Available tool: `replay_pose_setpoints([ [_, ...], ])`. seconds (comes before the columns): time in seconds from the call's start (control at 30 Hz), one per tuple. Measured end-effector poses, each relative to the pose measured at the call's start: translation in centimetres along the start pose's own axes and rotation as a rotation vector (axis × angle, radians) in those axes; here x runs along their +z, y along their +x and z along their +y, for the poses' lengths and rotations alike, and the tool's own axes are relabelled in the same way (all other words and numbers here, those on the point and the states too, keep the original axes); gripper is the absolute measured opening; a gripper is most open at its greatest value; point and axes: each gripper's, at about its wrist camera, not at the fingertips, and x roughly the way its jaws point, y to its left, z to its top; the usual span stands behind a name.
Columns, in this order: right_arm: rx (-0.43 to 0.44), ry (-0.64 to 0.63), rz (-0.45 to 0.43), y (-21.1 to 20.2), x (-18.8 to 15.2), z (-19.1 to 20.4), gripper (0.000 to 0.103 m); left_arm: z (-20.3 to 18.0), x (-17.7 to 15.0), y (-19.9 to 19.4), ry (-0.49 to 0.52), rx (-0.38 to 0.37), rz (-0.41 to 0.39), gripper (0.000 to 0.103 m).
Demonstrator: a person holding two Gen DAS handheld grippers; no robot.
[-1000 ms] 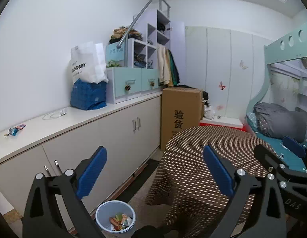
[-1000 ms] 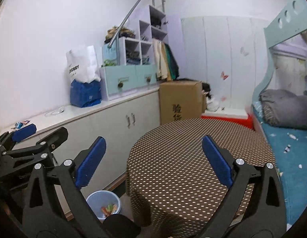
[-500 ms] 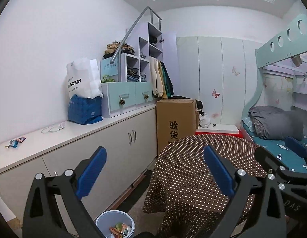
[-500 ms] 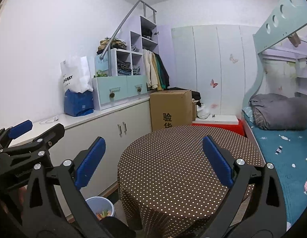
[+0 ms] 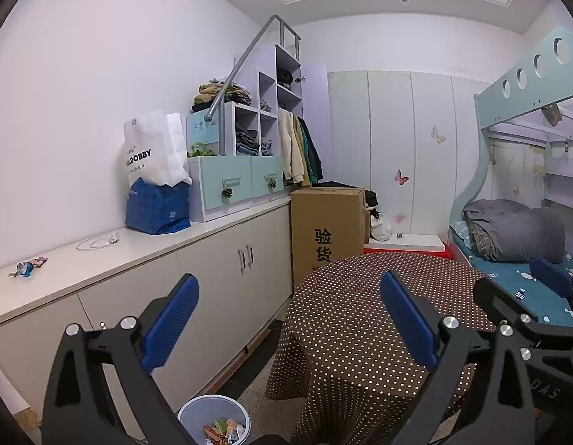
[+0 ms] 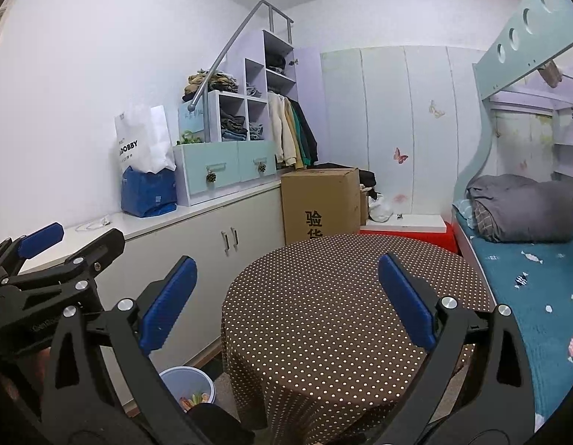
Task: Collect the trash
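Note:
A pale blue trash bin (image 5: 212, 421) with colourful wrappers inside stands on the floor between the cabinet and the round table; it also shows in the right wrist view (image 6: 188, 389). A small crumpled wrapper (image 5: 27, 265) lies on the white countertop at far left. My left gripper (image 5: 286, 319) is open and empty, held high above the table edge. My right gripper (image 6: 286, 300) is open and empty above the table. The left gripper shows at the left of the right wrist view (image 6: 56, 259).
A round table with a brown dotted cloth (image 6: 342, 296) stands in front. A long white cabinet (image 5: 212, 270) runs along the left wall, with a blue bag (image 5: 156, 207) and drawers. A cardboard box (image 5: 327, 230) stands behind. A bunk bed (image 6: 527, 259) lies on the right.
Both grippers have risen and tilted upward, so the table and bin sit lower in view and more ceiling shows. Both stay open and empty.

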Motion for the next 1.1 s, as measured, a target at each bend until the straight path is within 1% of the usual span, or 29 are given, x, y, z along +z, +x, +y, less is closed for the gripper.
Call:
replay_pose_setpoints([
  [1.1,0.009,0.001,0.018,0.18,-0.08,-0.78,0.096,0.27,0.1,0.11,0.0,-0.001,0.005,0.096],
])
